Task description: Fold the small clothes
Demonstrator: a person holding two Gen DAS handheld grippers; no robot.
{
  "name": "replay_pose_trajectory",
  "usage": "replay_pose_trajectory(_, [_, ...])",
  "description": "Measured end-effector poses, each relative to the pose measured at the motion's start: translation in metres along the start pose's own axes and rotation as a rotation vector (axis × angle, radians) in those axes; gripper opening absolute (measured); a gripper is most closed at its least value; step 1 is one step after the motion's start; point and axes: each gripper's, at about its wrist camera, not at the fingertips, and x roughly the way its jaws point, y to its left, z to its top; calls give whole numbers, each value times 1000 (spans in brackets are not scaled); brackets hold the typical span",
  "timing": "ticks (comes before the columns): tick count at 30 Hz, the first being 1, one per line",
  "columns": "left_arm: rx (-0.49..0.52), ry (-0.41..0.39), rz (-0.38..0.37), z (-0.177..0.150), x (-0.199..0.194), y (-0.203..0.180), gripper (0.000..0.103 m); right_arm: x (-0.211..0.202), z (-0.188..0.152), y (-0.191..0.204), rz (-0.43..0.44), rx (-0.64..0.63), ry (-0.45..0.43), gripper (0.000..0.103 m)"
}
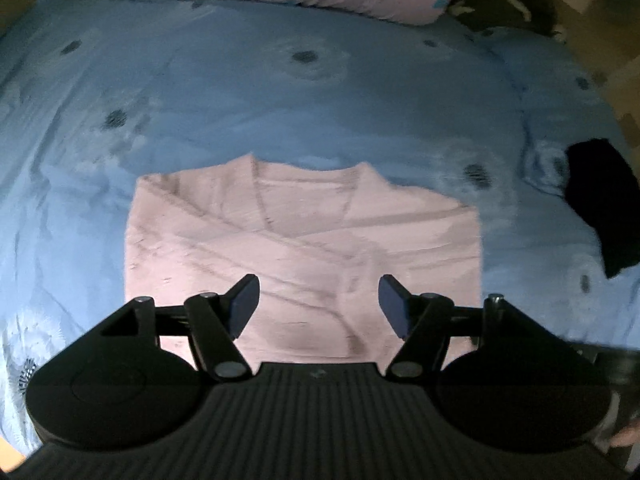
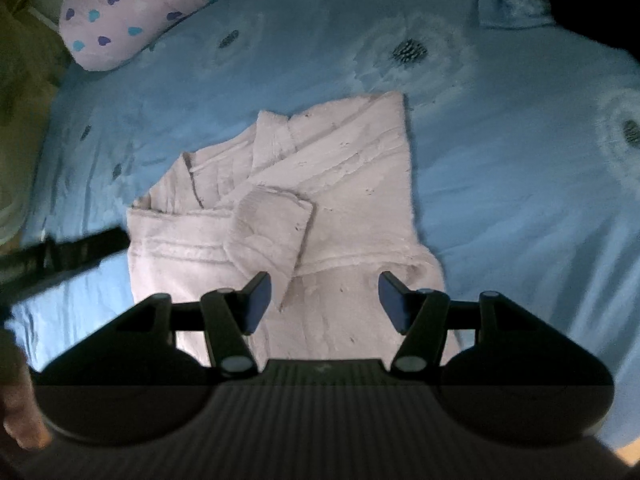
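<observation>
Both claws, left claw (image 1: 319,306) and right claw (image 2: 325,302), hang parted and empty over the pink garment (image 2: 280,208) (sleeves folded in), which lies flat on the blue bed (image 1: 280,100).

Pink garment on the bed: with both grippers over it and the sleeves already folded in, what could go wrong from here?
1. The sleeve cuff lies loose on top of the pink garment; lifting the hem may let it slide out and undo that fold.
2. Both the left gripper and right gripper are open with nothing held; a shallow pinch could catch only the top layer.
3. The blue bedspread underneath is soft and wrinkled, so the fingers might grab it along with the garment.
</observation>
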Motion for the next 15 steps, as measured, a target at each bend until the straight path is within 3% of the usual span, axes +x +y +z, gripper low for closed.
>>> replay_pose_trajectory(5, [-34,21,30,-1,32,38,71,35,9,29,-2,-38,-8,62])
replay_pose_trajectory(8, [-38,29,40,2,47,60,71,63,15,52,-46,-40,11,77])
replay_pose_trajectory(15, [-29,56,29,8,73,100,71,105,27,91,-120,44,7,77])
